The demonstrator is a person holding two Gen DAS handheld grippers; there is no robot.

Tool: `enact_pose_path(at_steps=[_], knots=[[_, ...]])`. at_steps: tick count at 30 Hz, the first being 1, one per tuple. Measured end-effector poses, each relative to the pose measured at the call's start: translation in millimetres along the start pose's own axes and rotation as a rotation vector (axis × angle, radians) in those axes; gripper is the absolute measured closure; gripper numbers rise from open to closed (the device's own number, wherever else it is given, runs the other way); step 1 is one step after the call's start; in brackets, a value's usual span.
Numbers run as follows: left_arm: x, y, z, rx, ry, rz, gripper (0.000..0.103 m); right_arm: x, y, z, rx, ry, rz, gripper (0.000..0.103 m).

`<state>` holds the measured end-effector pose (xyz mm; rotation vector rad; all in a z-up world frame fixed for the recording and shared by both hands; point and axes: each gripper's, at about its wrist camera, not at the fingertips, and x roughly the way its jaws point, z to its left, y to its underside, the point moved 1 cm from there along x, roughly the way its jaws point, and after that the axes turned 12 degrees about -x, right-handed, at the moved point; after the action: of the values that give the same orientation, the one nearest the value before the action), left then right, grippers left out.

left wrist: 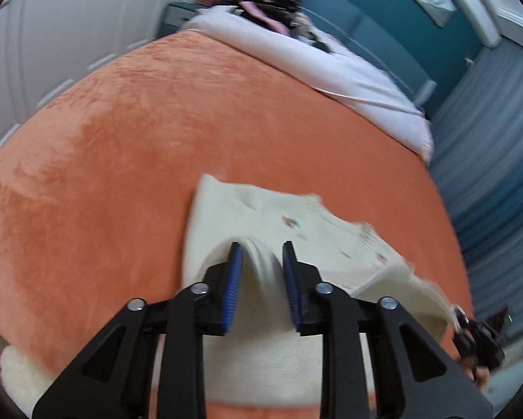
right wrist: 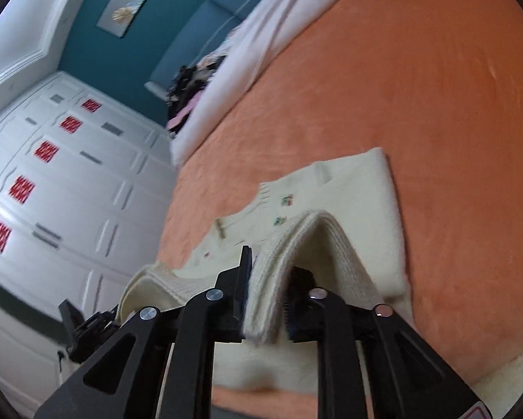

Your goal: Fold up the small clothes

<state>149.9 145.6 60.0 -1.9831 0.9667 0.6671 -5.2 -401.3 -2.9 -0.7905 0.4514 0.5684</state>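
A small cream knit sweater (left wrist: 289, 220) with tiny embroidered motifs lies on the orange blanket (left wrist: 121, 160). My left gripper (left wrist: 261, 248) is shut on a raised fold of its ribbed edge, with the blue pads on both sides of the fabric. In the right wrist view the same sweater (right wrist: 359, 188) lies ahead, and my right gripper (right wrist: 278, 262) is shut on another raised fold of ribbed edge. The right gripper also shows at the lower right of the left wrist view (left wrist: 477, 335), holding the sweater's far end lifted.
A white duvet (left wrist: 331, 66) is bunched at the head of the bed, with a dark pile of clothes (left wrist: 271, 3) on it. White wardrobe doors (right wrist: 52, 181) stand beside the bed. Blue curtains (left wrist: 498, 160) hang on the other side.
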Motion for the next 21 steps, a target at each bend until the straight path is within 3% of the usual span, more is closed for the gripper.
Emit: enact_pose_path(at_steps=[1,3,4,5,6,8,13,16,19,21], knots=[[14.8,-2.2,3.6,-0.007,-0.028,0.003,0.075,11.6,0.6,-5.6,0.034,0.037,-0.003,0.083],[32.1,-1.6,7.0,-0.016,-0.072,0.036,0.058,19.2,2.1,-10.2,0.091,0.055,-0.036,0.073],[33.1,-0.8,10.4,-0.026,-0.066,0.048,0.054,15.4,2.7,-9.2,0.098,0.055,-0.066,0.059],[29.3,0.4,14.8,-0.035,-0.043,0.045,0.042,10.3,4.5,-6.0,0.086,0.066,-0.092,0.044],[24.5,2.2,17.9,-0.037,-0.021,0.033,0.025,3.5,7.1,-0.6,0.052,0.095,-0.116,0.040],[29.1,5.8,21.9,-0.017,-0.009,0.014,0.011,-1.5,8.6,5.6,-0.038,0.144,-0.099,0.038],[71.8,1.7,7.4,0.056,-0.032,0.126,0.011,27.4,-5.1,3.2,-0.192,0.274,0.034,0.037],[96.5,3.1,1.6,0.044,-0.033,0.189,0.024,51.6,-8.4,-1.5,-0.235,0.321,0.079,0.037],[115.9,5.0,-3.2,0.073,-0.116,0.230,0.054,75.3,-10.5,-7.1,-0.264,0.340,0.133,0.042],[117.2,6.2,-6.7,0.097,-0.142,0.245,0.092,83.6,-8.7,-7.5,-0.293,0.333,0.159,0.085]])
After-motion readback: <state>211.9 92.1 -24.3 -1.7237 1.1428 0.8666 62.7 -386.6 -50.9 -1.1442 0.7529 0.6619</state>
